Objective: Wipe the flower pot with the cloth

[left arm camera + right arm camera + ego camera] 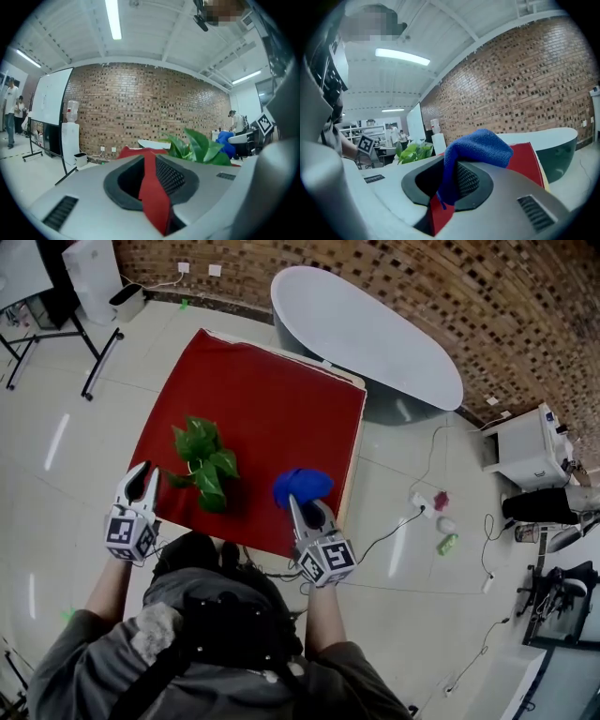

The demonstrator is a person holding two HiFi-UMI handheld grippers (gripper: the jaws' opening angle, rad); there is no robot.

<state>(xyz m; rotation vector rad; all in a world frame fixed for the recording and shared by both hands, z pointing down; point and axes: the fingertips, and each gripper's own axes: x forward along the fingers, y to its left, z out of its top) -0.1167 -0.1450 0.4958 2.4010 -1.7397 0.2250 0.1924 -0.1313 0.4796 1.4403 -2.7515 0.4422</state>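
Flower pot under green leaves sat front-left on the red desk, blue cloth to its right clamped in your right tool, your left tool beside the leaves, jaws barely apart, empty.

Far half of the red table lies bare; we see open passage there. Near its left edge the plant spreads leaves, blocking low approach. At the near right edge the blue cloth, pinched in the right gripper, bulks up. Between plant and cloth, a free lane. The bathtub crowds the far right corner. Left floor open.
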